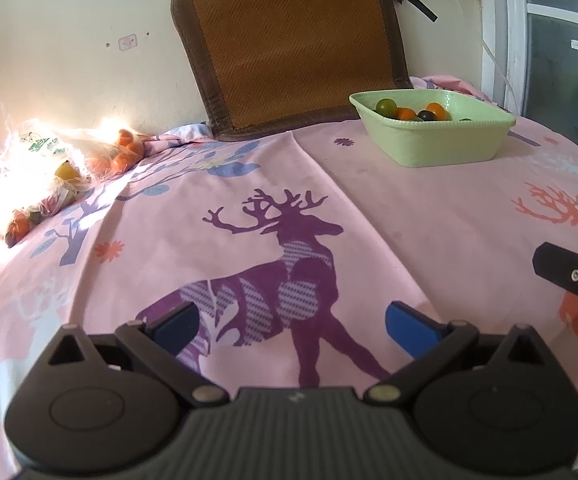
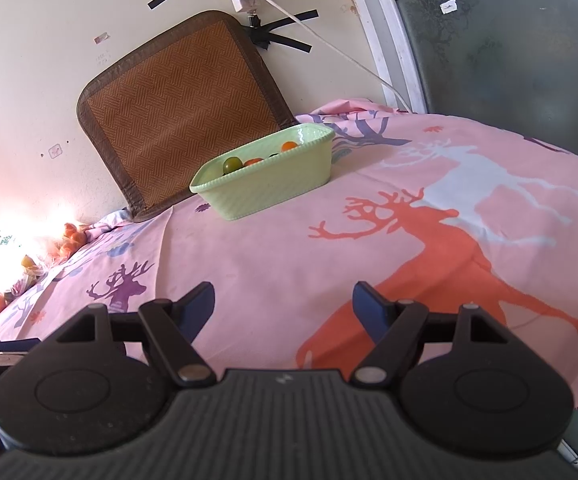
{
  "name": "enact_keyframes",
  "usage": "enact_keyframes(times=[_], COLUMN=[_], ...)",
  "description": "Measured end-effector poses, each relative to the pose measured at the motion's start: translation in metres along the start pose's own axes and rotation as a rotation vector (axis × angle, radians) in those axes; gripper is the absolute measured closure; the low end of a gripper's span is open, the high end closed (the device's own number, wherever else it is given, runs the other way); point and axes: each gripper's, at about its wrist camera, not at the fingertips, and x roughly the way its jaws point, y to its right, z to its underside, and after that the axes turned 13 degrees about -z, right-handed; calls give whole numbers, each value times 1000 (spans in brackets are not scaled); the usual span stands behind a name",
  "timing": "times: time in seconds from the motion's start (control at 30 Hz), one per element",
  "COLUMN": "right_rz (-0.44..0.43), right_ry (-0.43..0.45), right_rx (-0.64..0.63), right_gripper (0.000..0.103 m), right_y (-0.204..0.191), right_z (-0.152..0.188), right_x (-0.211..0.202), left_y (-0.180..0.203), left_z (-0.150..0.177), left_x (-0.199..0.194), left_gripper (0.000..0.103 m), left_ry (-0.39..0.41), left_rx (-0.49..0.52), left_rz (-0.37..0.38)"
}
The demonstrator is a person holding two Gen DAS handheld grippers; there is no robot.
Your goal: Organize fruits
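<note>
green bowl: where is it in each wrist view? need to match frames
Left wrist: green bowl sits upper right, on the pink cloth, just right of the brown mat's lower corner.
Right wrist: green bowl sits just left of centre, upper half, in front of the mat's lower right edge.
Shared landmark: the brown mat leaning on the wall behind the bowl.

Open pink bedsheet (image 1: 369,184) stretches bare this side of the green basin (image 1: 441,140). Left of the basin, the mat (image 1: 289,40) leans on the wall; farther left, bagged fruit (image 1: 61,168) crowds the wall.
</note>
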Motion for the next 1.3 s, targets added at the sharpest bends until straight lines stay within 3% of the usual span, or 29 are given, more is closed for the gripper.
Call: enact_keyframes(times=[1.3], right_rz=[-4], right_ry=[-5], right_rx=[-1], right_gripper=[24], right_y=[0], right_z=[0], right_x=[0], left_y=[1], left_z=[2], left_x=[5], left_gripper=[0], left_ry=[-25], left_rx=[14], left_rz=[-26])
